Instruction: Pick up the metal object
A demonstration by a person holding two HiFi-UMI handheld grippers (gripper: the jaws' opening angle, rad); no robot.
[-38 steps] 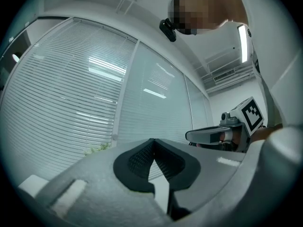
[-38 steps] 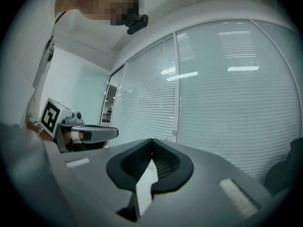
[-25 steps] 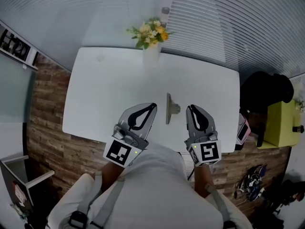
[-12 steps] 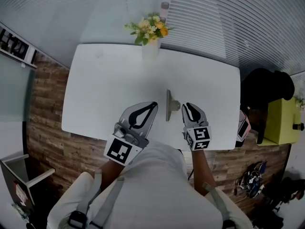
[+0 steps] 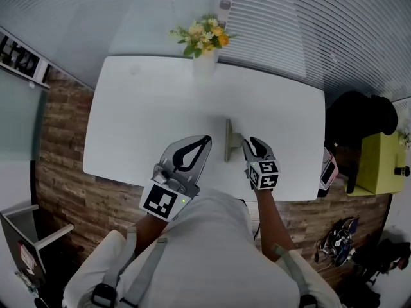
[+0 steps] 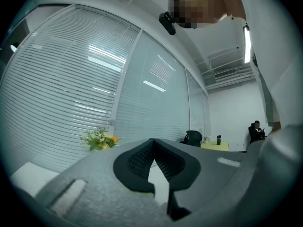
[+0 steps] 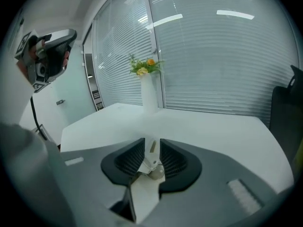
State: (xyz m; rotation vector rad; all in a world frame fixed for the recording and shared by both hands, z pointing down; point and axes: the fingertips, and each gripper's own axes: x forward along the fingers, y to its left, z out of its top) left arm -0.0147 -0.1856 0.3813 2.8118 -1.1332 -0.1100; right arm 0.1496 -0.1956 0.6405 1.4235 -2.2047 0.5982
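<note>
Now that the jaws of your right gripper (image 7: pixel 151 148) have just been spreading, they stand apart with the metal object (image 7: pixel 151 161) showing in the gap between them, and I see no pad pressing on it yet. The object is a thin plate standing on edge with a round knob on one side. It sits on the tabletop (image 5: pixel 154 108) near the front edge, a little right of the middle.

Over the last second you have dropped that gripper down and tipped it forward, so it has gone from hovering beside the object to lining up on it. My read is that you are ready to close. Ease in a touch further first, because a plate on edge may tip if one pad reaches it before the other.

Your left gripper (image 5: pixel 206 139) has not moved: its jaws are closed tip to tip with nothing between them, and it hangs near the front edge, just left of the object.

The vase of flowers (image 5: pixel 204 43) stands at the far edge, well apart from your work.
</note>
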